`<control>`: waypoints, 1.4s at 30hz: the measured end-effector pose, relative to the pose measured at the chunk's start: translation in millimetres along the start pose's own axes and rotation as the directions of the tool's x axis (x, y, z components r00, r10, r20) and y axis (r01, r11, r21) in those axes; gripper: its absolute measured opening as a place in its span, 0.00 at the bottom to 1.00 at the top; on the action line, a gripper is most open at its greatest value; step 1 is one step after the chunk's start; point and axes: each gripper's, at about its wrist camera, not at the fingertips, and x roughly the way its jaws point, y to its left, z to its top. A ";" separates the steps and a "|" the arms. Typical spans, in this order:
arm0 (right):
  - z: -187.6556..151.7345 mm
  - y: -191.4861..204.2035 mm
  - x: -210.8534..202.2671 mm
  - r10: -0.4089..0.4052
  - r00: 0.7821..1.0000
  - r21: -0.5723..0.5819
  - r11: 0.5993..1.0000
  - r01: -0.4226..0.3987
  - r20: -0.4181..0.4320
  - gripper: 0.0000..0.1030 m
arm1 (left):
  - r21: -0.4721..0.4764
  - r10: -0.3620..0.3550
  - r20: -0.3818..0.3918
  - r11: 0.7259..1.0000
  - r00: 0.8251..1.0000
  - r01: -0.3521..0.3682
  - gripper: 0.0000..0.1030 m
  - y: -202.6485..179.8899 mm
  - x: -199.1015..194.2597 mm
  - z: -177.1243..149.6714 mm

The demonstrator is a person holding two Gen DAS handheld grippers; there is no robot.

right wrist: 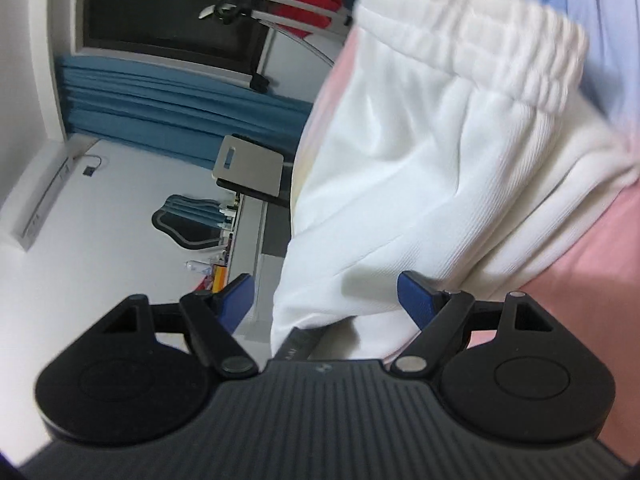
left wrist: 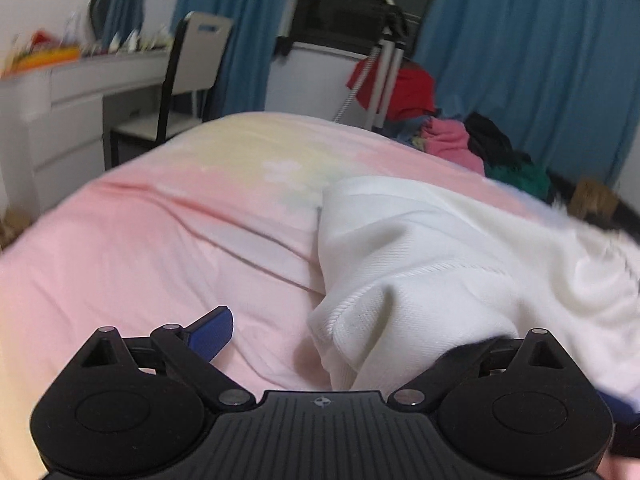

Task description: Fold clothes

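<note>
Ahead of the left gripper, a white ribbed-knit garment with an elastic waistband is spread rumpled on the pink bedsheet. Its fabric is draped between the parted fingers of both grippers; the right gripper is likewise wide apart. Beyond, blue curtains, a heap of coloured clothes and a chair are seen.

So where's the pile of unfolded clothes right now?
In the left wrist view, the clothes pile sits at the far right edge of the pink bed, beyond the white shorts and before the blue curtain.
</note>
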 end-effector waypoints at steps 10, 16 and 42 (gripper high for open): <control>-15.8 1.4 29.6 0.098 0.983 0.074 0.993 -0.087 -0.158 0.80 | -0.097 0.047 0.064 0.994 0.997 -0.040 0.93 17.0 1.7 12.7; -6.3 -9.1 54.3 0.140 0.986 0.162 0.979 -0.123 -0.094 0.80 | -0.139 0.038 0.024 0.990 0.999 -0.034 0.94 23.9 6.3 10.7; 45.2 3.0 -19.3 -0.370 0.823 -0.022 0.908 0.419 0.431 0.25 | -0.001 -0.077 -0.093 0.997 0.993 0.077 0.96 -5.1 8.3 -22.7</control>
